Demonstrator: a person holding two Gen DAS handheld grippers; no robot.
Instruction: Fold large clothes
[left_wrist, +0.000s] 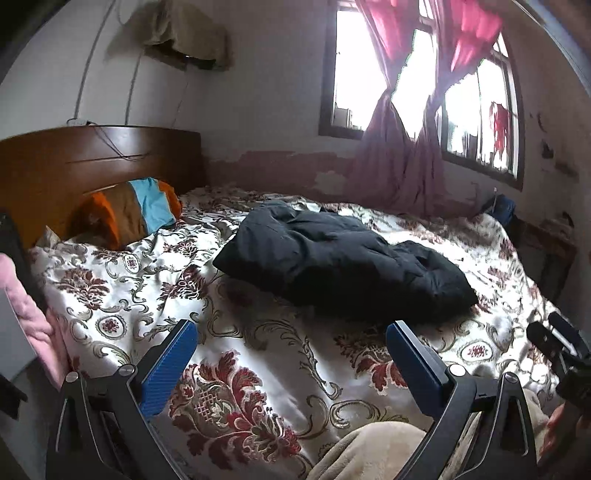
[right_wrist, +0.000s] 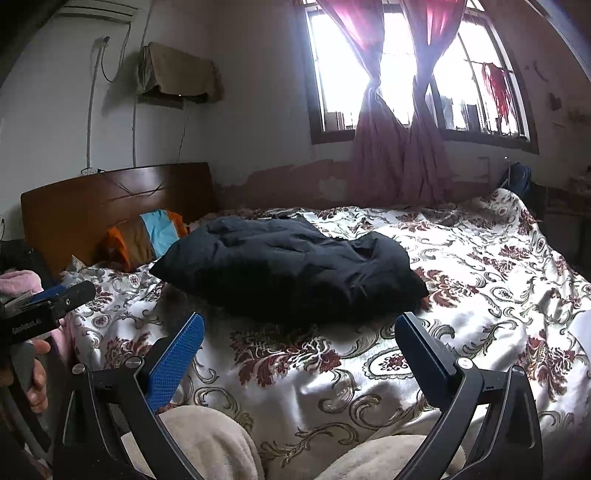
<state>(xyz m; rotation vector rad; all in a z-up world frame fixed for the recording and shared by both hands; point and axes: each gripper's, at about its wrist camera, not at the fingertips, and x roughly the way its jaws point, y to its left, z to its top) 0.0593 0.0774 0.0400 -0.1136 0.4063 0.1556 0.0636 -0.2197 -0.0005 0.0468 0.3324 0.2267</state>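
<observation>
A dark padded coat (left_wrist: 343, 254) lay bunched mid-bed at 12 o'clock of both hand-held grippers, left (left_wrist: 291, 354) and right (right_wrist: 299, 347), each spread wide and empty above the floral bedspread (left_wrist: 258, 369), apparently poised for reaching.

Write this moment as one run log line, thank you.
left gripper: open, empty | right gripper: open, empty | dark jacket: compact bundle on bed

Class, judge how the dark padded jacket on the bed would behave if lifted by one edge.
The dark padded jacket looks puffy and creased, so it would probably sag and unfold rather than hold shape. Its bulk suggests it is light for its size. It may slide on the shiny floral bedspread.
</observation>
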